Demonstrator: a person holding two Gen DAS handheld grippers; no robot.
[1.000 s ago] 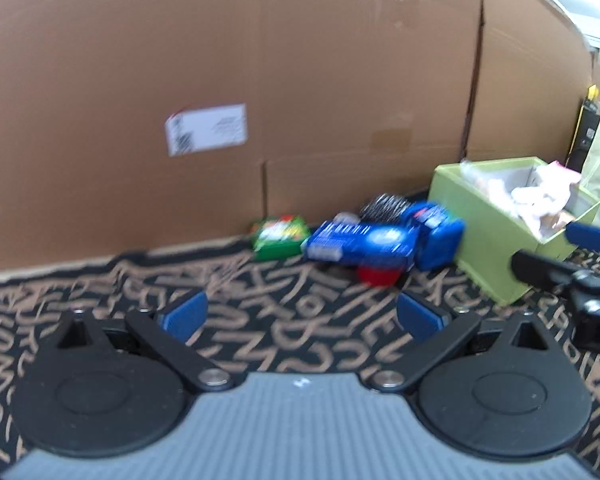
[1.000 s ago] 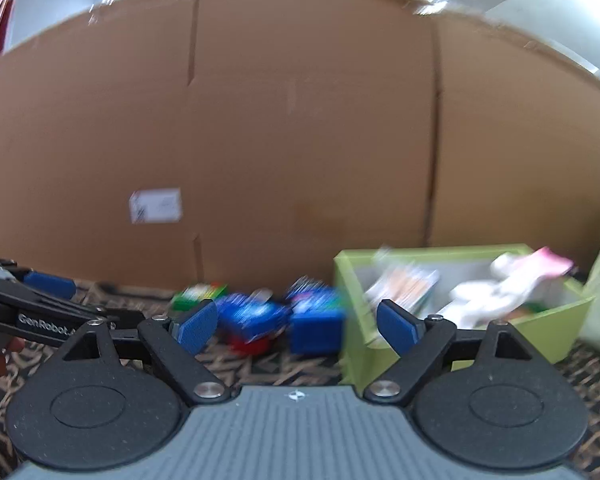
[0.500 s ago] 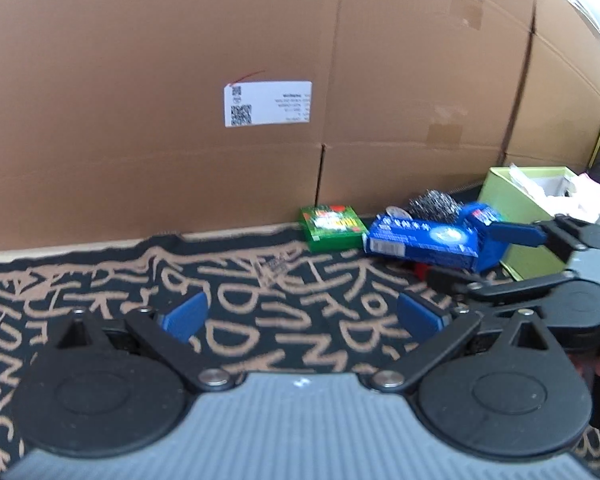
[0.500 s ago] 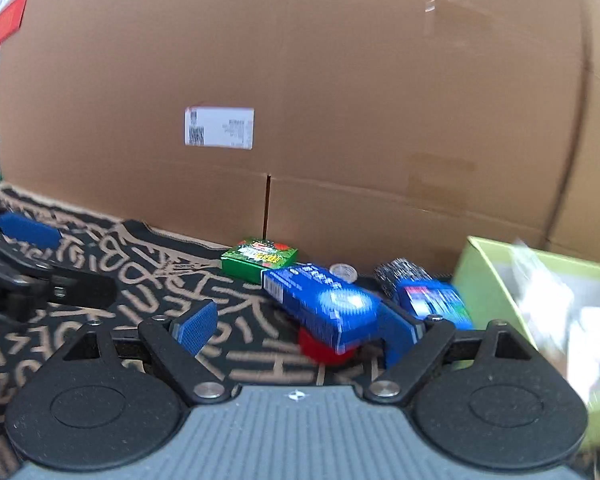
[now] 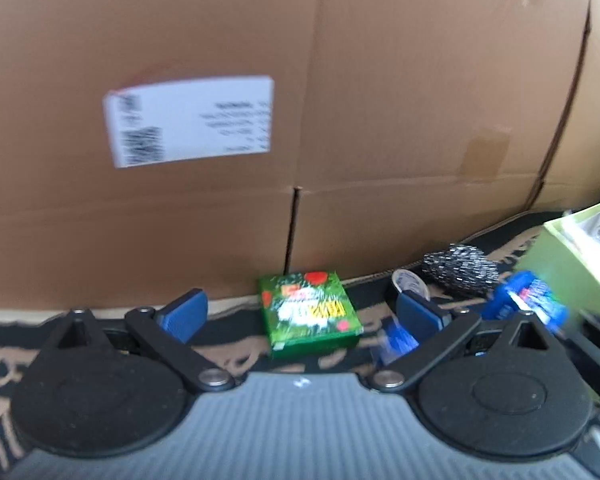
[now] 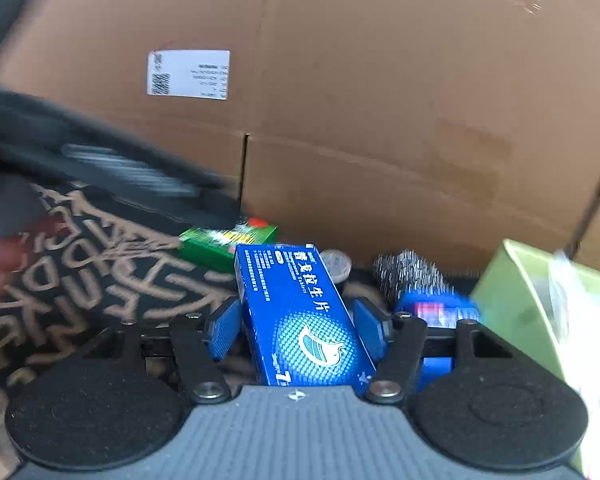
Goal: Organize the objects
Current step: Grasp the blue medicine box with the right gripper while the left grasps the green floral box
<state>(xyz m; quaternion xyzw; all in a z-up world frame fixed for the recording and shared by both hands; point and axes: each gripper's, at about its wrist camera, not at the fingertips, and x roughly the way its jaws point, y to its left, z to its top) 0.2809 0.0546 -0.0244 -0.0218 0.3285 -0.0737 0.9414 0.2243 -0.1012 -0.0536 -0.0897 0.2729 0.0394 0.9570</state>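
Note:
A green box [image 5: 310,309] lies on the patterned cloth by the cardboard wall. My left gripper [image 5: 300,314] is open, with the box between and just beyond its fingers. A long blue tablet box [image 6: 304,316] lies between the fingers of my right gripper [image 6: 298,330]; the jaws stand close on both sides of it, with a small gap on the left. A smaller blue pack [image 6: 436,312] [image 5: 528,304], a steel scourer [image 6: 410,276] [image 5: 460,270] and a round tin [image 6: 335,265] [image 5: 410,282] lie behind. The green box also shows in the right wrist view [image 6: 228,240].
A light green bin [image 6: 516,304] holding packets stands at the right; it shows in the left wrist view too [image 5: 568,256]. A cardboard wall [image 5: 300,120] with a white label closes the back. The left gripper's blurred body [image 6: 100,168] crosses the right wrist view.
Both grippers have moved forward to the objects. The right jaws have narrowed around the blue tablet box. The left gripper has come up to the green box.

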